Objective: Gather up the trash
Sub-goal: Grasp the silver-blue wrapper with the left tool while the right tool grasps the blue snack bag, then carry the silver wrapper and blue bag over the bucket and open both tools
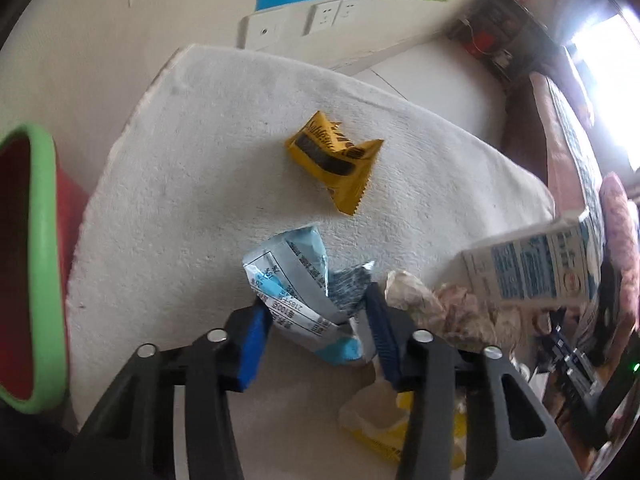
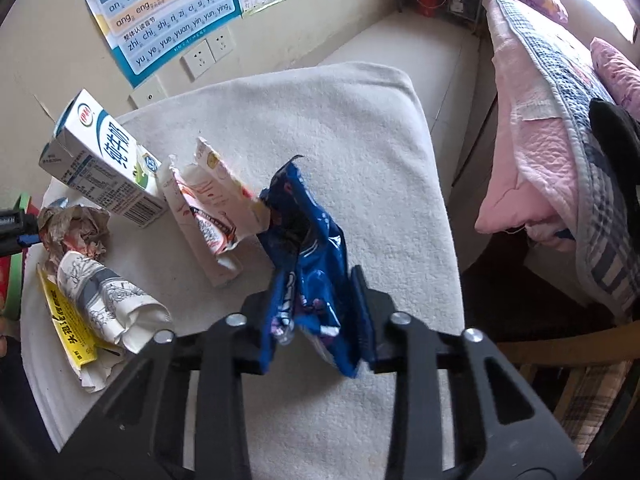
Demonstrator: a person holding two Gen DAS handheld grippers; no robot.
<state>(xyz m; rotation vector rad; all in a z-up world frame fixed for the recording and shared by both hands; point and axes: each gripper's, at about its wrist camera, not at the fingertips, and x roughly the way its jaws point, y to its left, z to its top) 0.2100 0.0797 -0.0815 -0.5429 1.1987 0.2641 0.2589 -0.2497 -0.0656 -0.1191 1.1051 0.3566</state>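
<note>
While both grippers grasp wrappers, left gripper (image 1: 316, 328) a pale-blue wrapper (image 1: 296, 280), right gripper (image 2: 320, 316) a dark-blue wrapper (image 2: 308, 256), neither is binned; carton (image 2: 100, 160), yellow wrapper (image 1: 336, 160) and paper wad (image 2: 76, 228) remain mid-table (image 2: 360, 128); bin (image 1: 40, 264) waits off its left edge.

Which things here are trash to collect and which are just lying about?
Trash: yellow wrapper, silver wrapper, blue bag, milk carton, torn pink box, crumpled paper.
Lying about: wall poster, pink quilt, wall sockets.

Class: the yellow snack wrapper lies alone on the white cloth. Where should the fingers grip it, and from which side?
Grip the yellow wrapper at its raised, crumpled middle, coming straight down from above. It lies low on the white cloth with clear space all round, so a side approach would probably only push it.
</note>
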